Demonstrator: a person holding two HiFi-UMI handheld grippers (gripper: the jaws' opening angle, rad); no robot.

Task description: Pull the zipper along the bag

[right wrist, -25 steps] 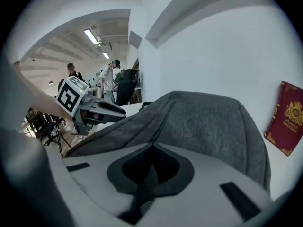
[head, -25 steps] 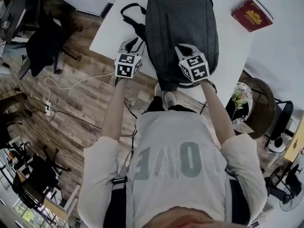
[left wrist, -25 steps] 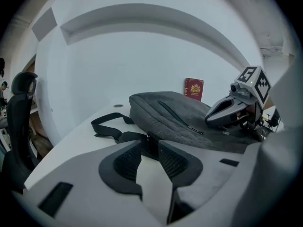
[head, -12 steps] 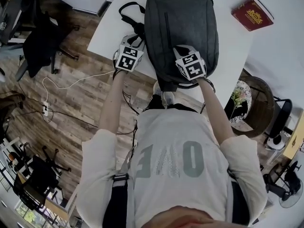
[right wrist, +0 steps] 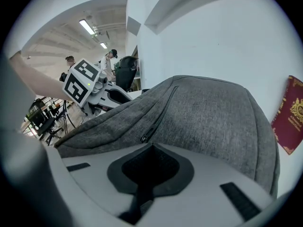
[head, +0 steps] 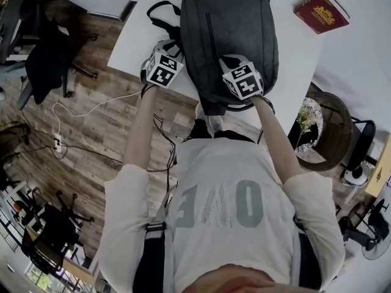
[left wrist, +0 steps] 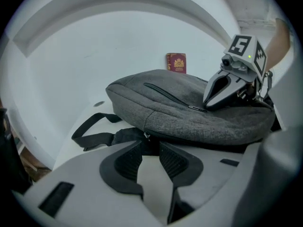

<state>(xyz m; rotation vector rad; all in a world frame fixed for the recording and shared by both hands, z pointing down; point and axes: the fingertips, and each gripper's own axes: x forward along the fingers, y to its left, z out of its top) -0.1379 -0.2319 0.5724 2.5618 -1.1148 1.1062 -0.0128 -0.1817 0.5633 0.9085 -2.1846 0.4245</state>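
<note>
The grey backpack (head: 235, 32) lies flat on the white counter (head: 137, 32), its pocket zipper (head: 209, 34) running down the top face. The right gripper (head: 230, 61) rests on that face, fingers (right wrist: 151, 150) together, with the zipper's pull (right wrist: 143, 138) just ahead of them. The left gripper (head: 171, 45) sits at the bag's side edge by a shoulder strap (left wrist: 94, 129), fingers (left wrist: 124, 161) apart and gripping nothing. A red book (head: 321, 11) lies well apart.

book (right wrist: 289, 115): cut by picture edge | bag (head: 229, 35): near end partly under right tongs (head: 230, 60)
</note>
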